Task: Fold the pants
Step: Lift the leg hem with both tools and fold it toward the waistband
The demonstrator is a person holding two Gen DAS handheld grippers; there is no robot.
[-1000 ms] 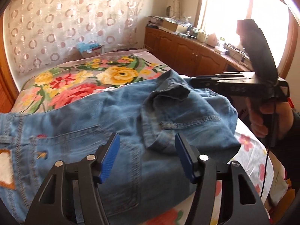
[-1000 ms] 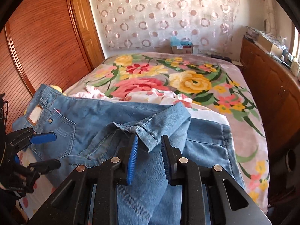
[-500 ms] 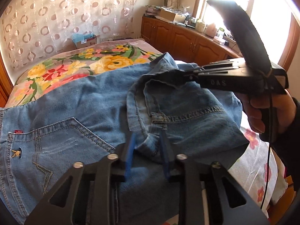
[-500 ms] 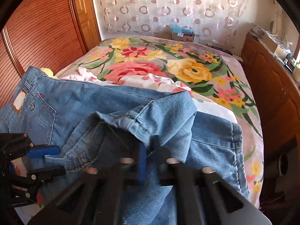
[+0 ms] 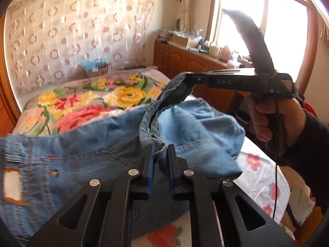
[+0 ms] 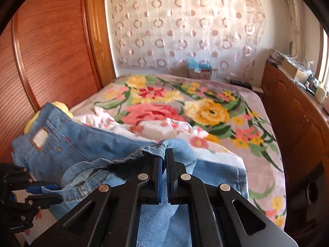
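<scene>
Left wrist: left hand-held gripper [image 5: 160, 154] and right hand-held gripper [image 5: 186, 78] at 1 o'clock are clamping the blue denim pants' [image 5: 82, 156] hem over the floral bed [image 5: 82, 98]; advice: be lifting evenly, keeping hem taut.

Jeans [image 5: 86, 144] waistband motion-blurred, cut off at left edge.

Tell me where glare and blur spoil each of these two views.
Left wrist view: the window is blown out white, leaving the right gripper backlit and dark; the jeans smear at the left edge. Right wrist view: even light, but the jeans' waistband patch is motion-blurred, and fisheye bends the wardrobe.
</scene>
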